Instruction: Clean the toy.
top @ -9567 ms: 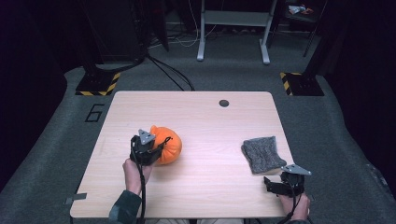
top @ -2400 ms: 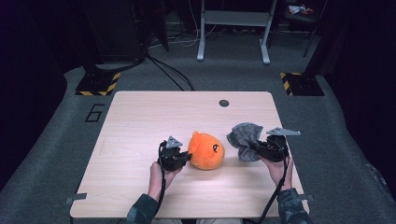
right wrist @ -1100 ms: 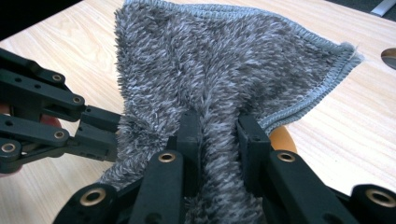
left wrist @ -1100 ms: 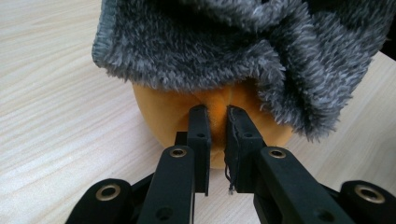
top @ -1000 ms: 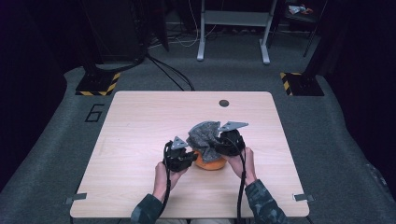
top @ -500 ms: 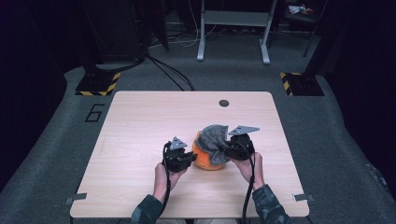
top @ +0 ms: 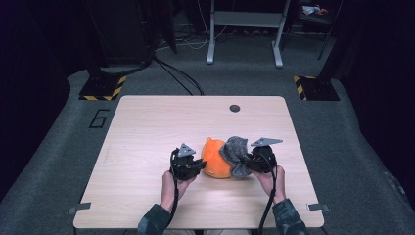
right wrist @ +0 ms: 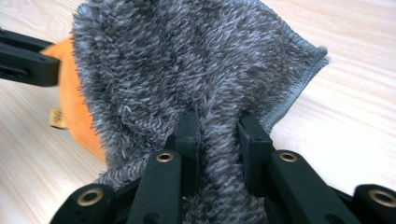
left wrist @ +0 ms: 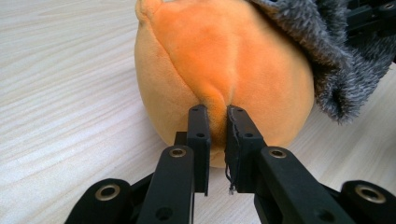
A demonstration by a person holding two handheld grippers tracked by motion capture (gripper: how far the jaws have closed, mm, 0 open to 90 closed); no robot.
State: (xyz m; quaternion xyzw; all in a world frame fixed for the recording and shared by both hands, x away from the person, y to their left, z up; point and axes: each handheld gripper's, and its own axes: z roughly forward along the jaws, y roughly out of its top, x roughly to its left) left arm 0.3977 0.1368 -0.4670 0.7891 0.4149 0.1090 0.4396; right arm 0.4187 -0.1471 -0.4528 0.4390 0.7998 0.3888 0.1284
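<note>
High view first, reading from the left: the left gripper (top: 188,165) sits tight against the left side of the orange plush toy (top: 215,159), which rests on the wooden table (top: 147,132) a little toward the person from its middle. Seen along that gripper's own jaws, they are pinched on a small fold of the toy's (left wrist: 219,70) fabric — the plush puckers between them, so the toy looks soft, light and squashy, something to hold by a gathered pinch rather than around its body. A pinch that shallow could slip if pulled hard, I'd say.

Over the toy's right side drapes the grey cloth (top: 236,154), fluffy and limp, its stitched edge hanging down to the table. The right gripper (top: 254,162), just right of the toy, is clamped on a bunched ridge of that cloth (right wrist: 187,70). It folds freely — best gripped by a gathered fold or the hemmed edge, where the pile won't slide.
</note>
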